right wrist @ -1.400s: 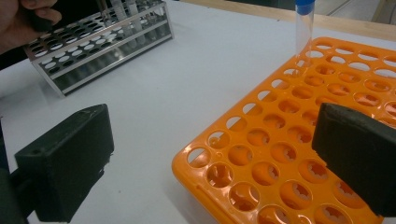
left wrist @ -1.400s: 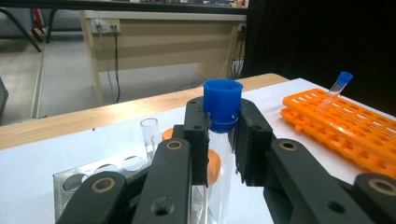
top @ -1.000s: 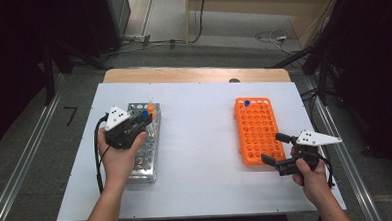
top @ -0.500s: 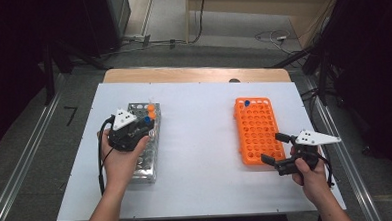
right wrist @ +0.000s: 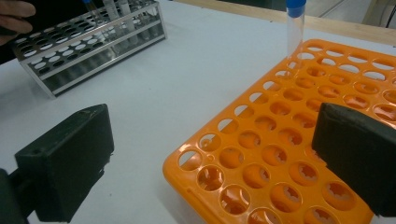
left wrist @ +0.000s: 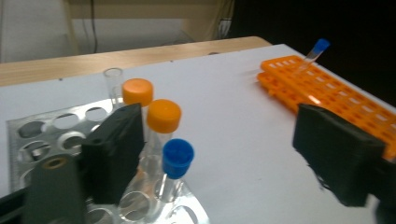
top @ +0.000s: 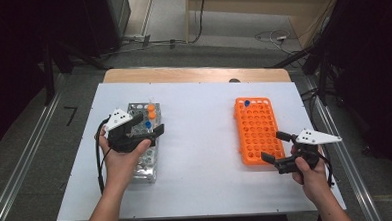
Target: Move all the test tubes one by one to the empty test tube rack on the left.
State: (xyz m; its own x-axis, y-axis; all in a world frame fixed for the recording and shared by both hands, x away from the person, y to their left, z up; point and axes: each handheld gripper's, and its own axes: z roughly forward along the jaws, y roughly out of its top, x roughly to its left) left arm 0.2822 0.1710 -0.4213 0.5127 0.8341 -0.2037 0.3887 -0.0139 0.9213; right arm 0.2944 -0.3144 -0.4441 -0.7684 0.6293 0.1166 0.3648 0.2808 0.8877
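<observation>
Holding your left gripper (top: pixel 151 125) over the far end of the clear plastic test-tube rack with the metal top plate (top: pixel 142 165), you have its black jaws spread wide; they have just been opening, and nothing is pressed between them. In the left gripper view the blue-capped glass tube (left wrist: pixel 175 163) stands upright in the rack between the two jaws, nearer the left jaw and released from both. Two orange-capped tubes (left wrist: pixel 163 115) stand just behind it in the same rack, and an uncapped clear tube (left wrist: pixel 112 79) sits farther back still.

Your right gripper (top: pixel 277 146) rests at the near right corner of the orange plastic rack with round holes (top: pixel 256 130), its jaws also apart and empty, one over the white table (top: pixel 200 140) and one over the rack's holes, as the right gripper view shows. A single blue-capped tube (right wrist: pixel 295 25) stands upright in a hole at the orange rack's far corner. The two racks lie well apart on the table, left and right.
</observation>
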